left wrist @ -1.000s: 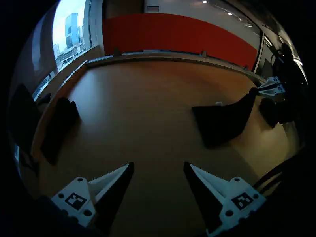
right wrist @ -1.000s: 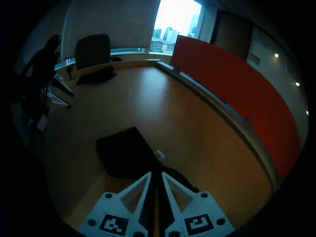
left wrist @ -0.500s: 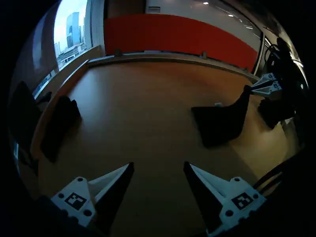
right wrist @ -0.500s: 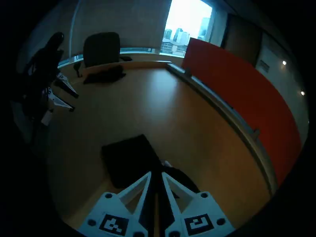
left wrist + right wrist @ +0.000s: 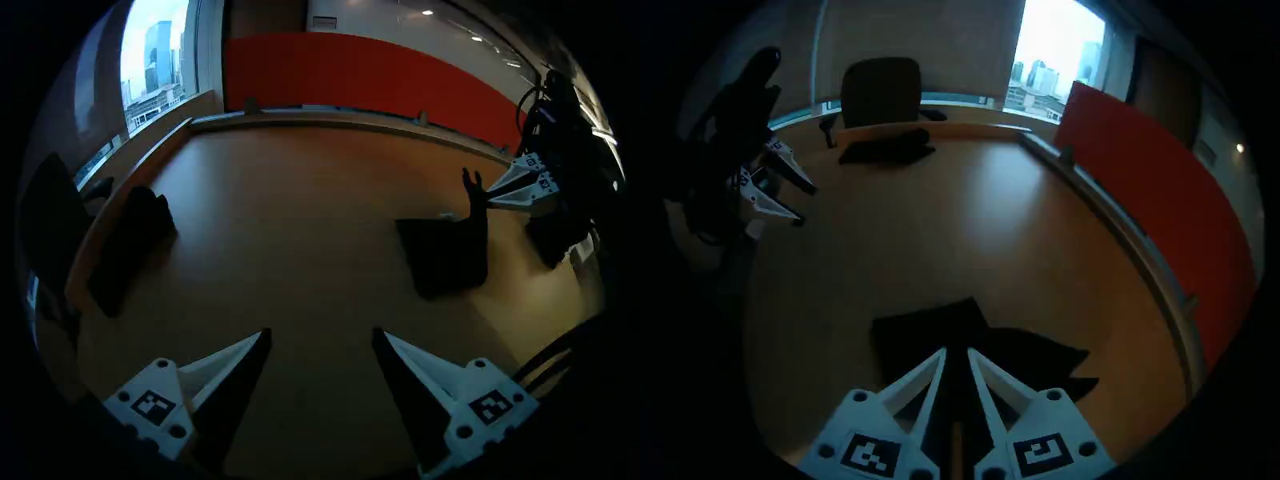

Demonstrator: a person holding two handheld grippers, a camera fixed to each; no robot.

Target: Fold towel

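A dark towel (image 5: 444,254) lies on the wooden table (image 5: 304,208), to the right in the left gripper view. My right gripper (image 5: 486,194) is shut on one edge of it and holds that edge raised above the rest of the cloth. Seen from the right gripper view, the towel (image 5: 912,336) spreads out under and beyond my right gripper (image 5: 956,354), with dark cloth between the fingers. My left gripper (image 5: 320,336) stands open over bare table, well short of the towel. The same gripper (image 5: 810,206) also appears far left in the right gripper view.
A second dark cloth (image 5: 128,240) lies near the table's left edge, by a dark office chair (image 5: 880,92). A red partition (image 5: 360,72) runs along the far side of the table. A person's dark sleeve (image 5: 564,160) is behind the right gripper.
My right gripper has lifted the towel's edge and carried it over the rest of the cloth, so the towel looks narrower. My left gripper has stayed open and barely moved.
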